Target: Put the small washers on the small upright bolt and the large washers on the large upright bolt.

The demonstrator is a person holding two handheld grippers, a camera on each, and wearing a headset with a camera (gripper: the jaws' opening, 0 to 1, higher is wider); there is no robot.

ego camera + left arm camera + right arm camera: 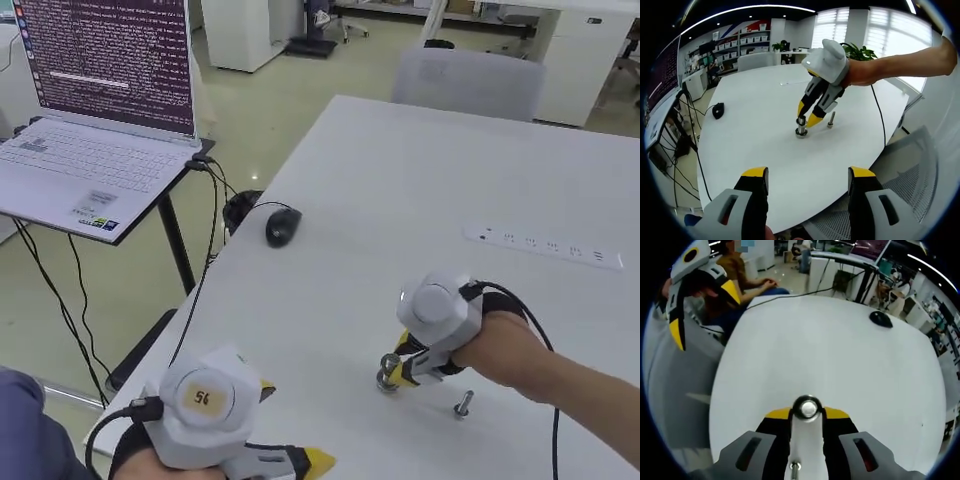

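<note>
Low in the head view we see our right gripper (393, 372) pinching the top of the big bolt (385, 381), the small bolt (462, 404) standing just right of it, and our left gripper (293, 424) at bottom left gaping wide, holding nothing.

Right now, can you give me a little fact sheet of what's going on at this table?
table: white; a mouse and a power strip lie on it
large bolt: upright
small bolt: upright, beside the large bolt, not touching
right claw: tips either side of the large bolt's top; grip unclear
left claw: open, empty, near the table's edge
</note>
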